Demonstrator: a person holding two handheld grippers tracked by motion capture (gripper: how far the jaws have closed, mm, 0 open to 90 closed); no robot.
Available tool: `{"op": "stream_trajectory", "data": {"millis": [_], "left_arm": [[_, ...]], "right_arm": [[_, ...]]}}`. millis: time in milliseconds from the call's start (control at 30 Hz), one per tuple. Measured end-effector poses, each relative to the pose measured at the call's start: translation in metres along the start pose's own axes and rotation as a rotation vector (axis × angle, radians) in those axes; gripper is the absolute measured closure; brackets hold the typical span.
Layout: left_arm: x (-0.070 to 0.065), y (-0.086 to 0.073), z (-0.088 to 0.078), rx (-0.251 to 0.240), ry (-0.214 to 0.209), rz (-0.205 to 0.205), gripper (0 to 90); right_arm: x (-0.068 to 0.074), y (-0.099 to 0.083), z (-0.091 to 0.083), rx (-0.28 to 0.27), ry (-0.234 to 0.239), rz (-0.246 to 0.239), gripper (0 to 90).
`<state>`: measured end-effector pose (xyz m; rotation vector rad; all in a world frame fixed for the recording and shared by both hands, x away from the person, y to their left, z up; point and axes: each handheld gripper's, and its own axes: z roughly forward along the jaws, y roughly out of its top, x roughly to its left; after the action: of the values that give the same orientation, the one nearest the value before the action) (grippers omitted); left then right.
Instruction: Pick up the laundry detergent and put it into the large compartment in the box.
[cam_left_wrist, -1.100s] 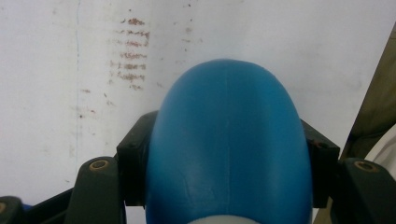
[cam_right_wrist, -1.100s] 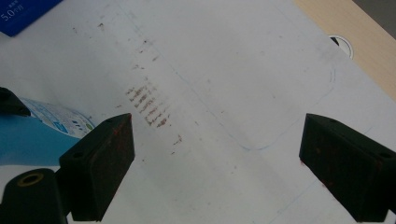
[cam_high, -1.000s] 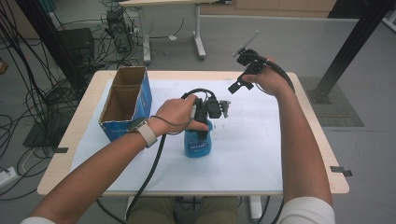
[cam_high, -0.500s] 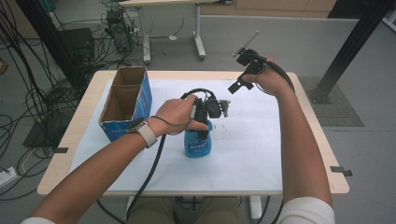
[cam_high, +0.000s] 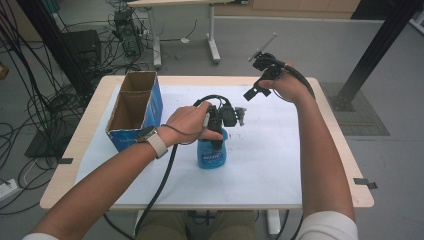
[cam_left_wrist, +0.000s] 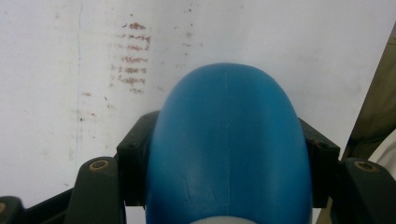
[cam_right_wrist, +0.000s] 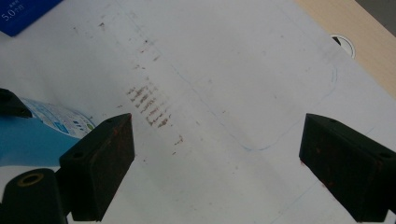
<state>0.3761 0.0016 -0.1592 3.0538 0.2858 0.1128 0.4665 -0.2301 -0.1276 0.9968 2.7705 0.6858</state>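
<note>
Rounded smooth blue bottle between left gripper pads

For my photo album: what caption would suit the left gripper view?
Left gripper clamped around a blue bottle over a white, stained sheet.

A light wooden table stands on a grey floor, its top covered by a white sheet marked with faint brown smudges. Left of the table, black cables sprawl across the floor beside a dark box-like unit. Farther back stands another desk on white legs. A black metal post slants up at the right, and a grey mat lies at its foot. The light is even and soft.
</note>
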Motion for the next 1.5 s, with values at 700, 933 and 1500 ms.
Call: {"op": "stream_trajectory", "data": {"millis": [700,933,1500], "left_arm": [[0.0004,-0.0002,-0.0003,0.000,-0.001,-0.001,36.6],[-0.0002,-0.0004,0.0000,-0.002,0.001,-0.001,36.6],[-0.0015,-0.0004,-0.0003,-0.003,0.002,0.010,36.6]], "right_arm": [[-0.0002,0.0006,0.0007,0.005,0.002,0.003,10.3],[-0.0001,0.0004,0.0004,0.005,0.001,0.003,10.3],[-0.0008,-0.0009,-0.0004,0.001,0.000,0.004,10.3]]}}
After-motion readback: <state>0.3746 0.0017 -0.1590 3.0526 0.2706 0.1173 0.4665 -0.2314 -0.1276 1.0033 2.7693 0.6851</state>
